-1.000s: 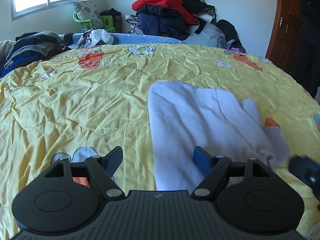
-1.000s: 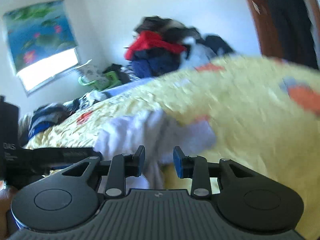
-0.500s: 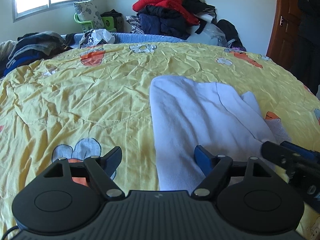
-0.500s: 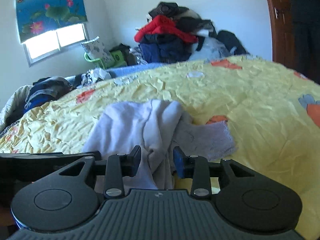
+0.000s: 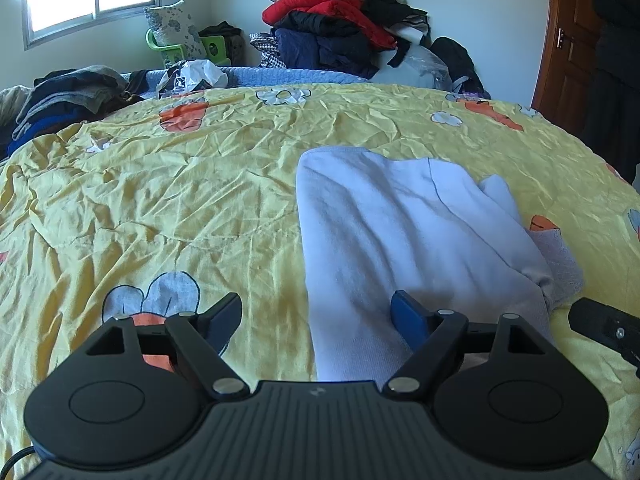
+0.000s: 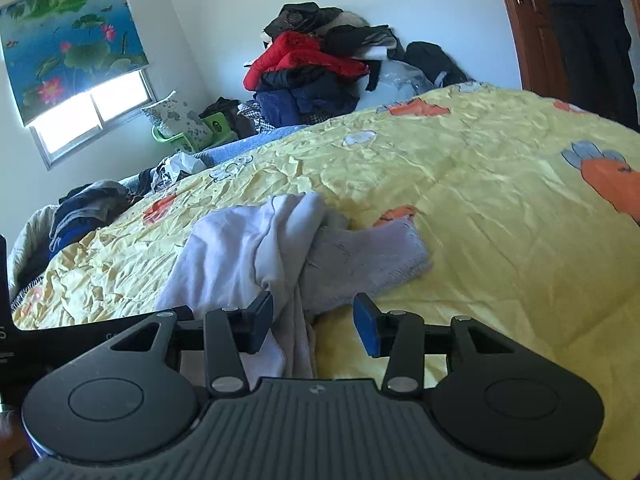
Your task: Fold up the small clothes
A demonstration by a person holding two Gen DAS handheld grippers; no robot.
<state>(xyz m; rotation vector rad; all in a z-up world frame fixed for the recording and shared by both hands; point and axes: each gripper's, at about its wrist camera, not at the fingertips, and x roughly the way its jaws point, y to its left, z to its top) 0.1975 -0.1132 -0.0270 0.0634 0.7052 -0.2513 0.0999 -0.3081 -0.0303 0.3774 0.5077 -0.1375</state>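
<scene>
A pale lilac-white small garment (image 5: 400, 232) lies partly folded on the yellow bedspread (image 5: 180, 200), with a greyish sleeve or cuff sticking out at its right. My left gripper (image 5: 318, 320) is open, low over the garment's near left edge. My right gripper (image 6: 314, 320) is open just above the garment's near right part (image 6: 248, 256), where the grey piece (image 6: 360, 260) spreads right. The right gripper also shows at the right edge of the left wrist view (image 5: 604, 328).
A heap of red and dark clothes (image 5: 340, 28) is stacked against the far wall. Dark folded clothes (image 5: 68, 96) lie at the bed's far left. A green basket (image 5: 180, 46) stands under the window. A brown door (image 5: 576, 40) is at right.
My right gripper has opened wider and come down close over the garment's right side. My left gripper has stayed open and nearly still at the near left edge.
</scene>
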